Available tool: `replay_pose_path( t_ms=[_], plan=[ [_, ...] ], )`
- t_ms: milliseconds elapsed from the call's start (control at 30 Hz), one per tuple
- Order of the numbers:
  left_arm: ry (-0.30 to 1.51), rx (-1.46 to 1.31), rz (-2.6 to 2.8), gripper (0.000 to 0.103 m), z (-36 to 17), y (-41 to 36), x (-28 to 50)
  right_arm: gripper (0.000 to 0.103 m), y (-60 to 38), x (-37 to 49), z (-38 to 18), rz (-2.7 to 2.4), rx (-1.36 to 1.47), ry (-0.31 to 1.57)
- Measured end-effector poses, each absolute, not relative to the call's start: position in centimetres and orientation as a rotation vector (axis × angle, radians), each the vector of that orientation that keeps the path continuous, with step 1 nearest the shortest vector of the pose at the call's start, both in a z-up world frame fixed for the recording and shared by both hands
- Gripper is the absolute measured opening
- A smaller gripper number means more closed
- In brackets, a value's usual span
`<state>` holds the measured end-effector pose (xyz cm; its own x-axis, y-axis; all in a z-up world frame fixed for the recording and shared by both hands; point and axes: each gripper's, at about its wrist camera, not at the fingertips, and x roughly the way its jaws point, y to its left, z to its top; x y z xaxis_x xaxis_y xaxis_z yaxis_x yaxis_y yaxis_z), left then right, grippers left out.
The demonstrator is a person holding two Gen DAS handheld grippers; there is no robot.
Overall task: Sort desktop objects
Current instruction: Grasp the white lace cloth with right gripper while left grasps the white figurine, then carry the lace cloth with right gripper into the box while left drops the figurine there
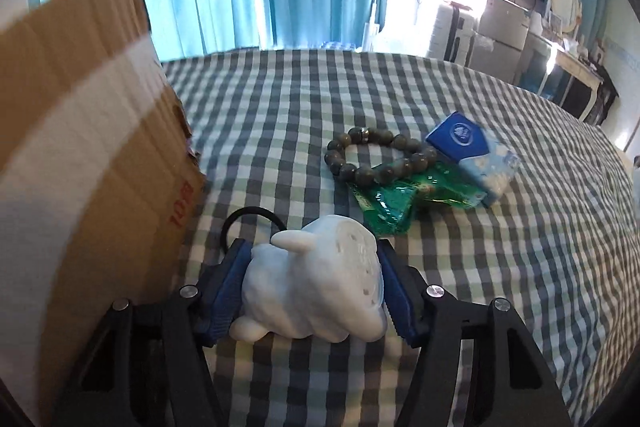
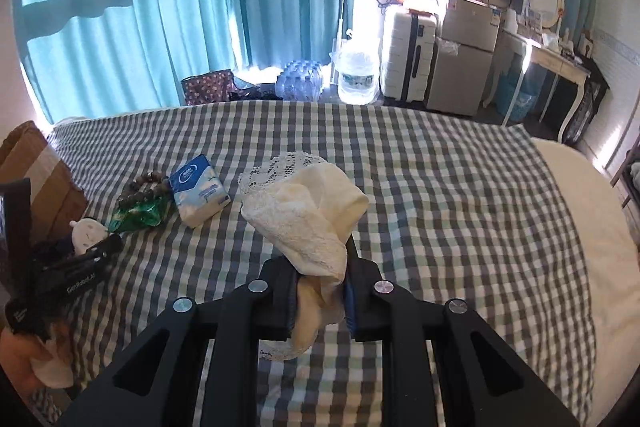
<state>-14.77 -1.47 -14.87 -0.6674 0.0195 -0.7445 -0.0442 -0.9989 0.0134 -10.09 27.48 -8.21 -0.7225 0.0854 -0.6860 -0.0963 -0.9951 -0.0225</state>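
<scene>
My left gripper [image 1: 312,267] is shut on a white soft toy [image 1: 316,291], held just above the checked cloth next to the cardboard box [image 1: 80,155]. A black hair tie [image 1: 252,219] lies behind the toy. Ahead lie a bead bracelet [image 1: 380,155], a green snack packet [image 1: 404,199] and a blue tissue pack [image 1: 476,155]. My right gripper [image 2: 320,291] is shut on a cream lace cloth [image 2: 308,211], lifted over the cloth's middle. The right wrist view also shows the left gripper [image 2: 96,251] with the toy [image 2: 86,233], the tissue pack [image 2: 198,191], the packet [image 2: 138,215] and the bracelet [image 2: 144,185].
The checked cloth [image 2: 440,195] covers a bed-like surface. The box [image 2: 36,179] stands at its left edge. Beyond the far edge are blue curtains, water bottles [image 2: 304,83], a suitcase [image 2: 408,55], a small fridge and a dresser.
</scene>
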Motion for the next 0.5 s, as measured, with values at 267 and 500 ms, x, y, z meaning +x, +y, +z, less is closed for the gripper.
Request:
replay_pose_path(
  t_ms=[267,500],
  plan=[
    [-0.072,-1.232,2.762,0.065,-10.4,-2.6,-11.2,0.018,27.1,-6.1,-6.1,2.821,-1.179,0.126],
    [-0.070,-1.179,2.730,0.065,-5.6,-2.7,-8.0,0.018,25.4,-2.9,-4.5,2.818,-1.180,0.152]
  ],
)
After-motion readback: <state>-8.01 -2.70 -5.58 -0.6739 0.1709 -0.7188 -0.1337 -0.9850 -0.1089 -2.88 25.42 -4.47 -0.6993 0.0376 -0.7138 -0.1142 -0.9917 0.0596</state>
